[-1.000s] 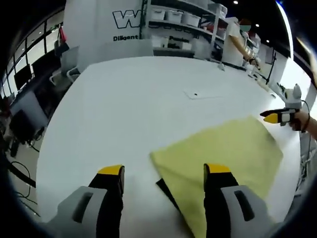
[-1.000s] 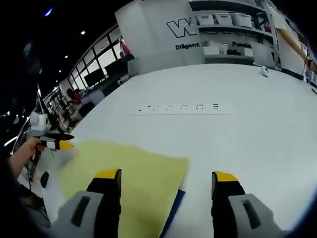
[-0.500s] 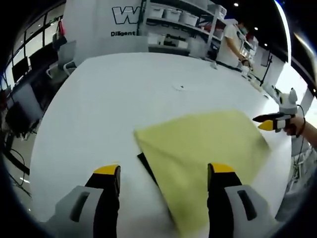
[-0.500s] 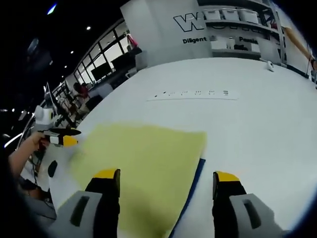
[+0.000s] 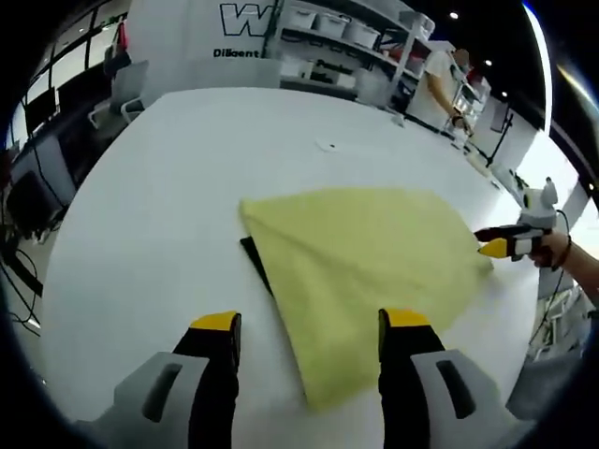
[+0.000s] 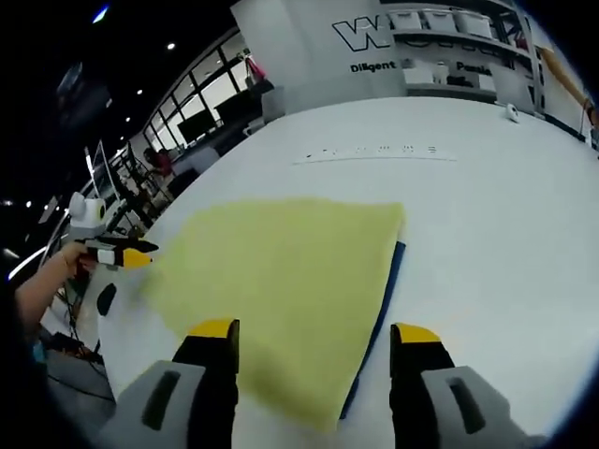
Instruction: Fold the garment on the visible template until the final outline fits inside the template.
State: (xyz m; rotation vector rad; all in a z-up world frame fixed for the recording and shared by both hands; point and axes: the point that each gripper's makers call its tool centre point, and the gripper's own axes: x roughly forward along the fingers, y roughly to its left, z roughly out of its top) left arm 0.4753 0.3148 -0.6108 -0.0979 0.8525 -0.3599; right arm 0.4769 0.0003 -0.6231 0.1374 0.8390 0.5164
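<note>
Where it lies flat, yellow garment (image 5: 365,257) hides template (image 5: 255,261).

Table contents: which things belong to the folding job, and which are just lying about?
Job:
yellow garment
dark template peeking out under it
left gripper, open
right gripper, open

Lying about:
paper strip
small white object
shelves with bins

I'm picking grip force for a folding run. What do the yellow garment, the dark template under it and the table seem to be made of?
The yellow garment looks like soft, matte woven or knit cloth: it lies limp with faint creases. The dark template looks like a thin flat sheet, perhaps plastic or card; just an edge peeks out. The white table looks hard, smooth and matte, likely laminate.
</note>
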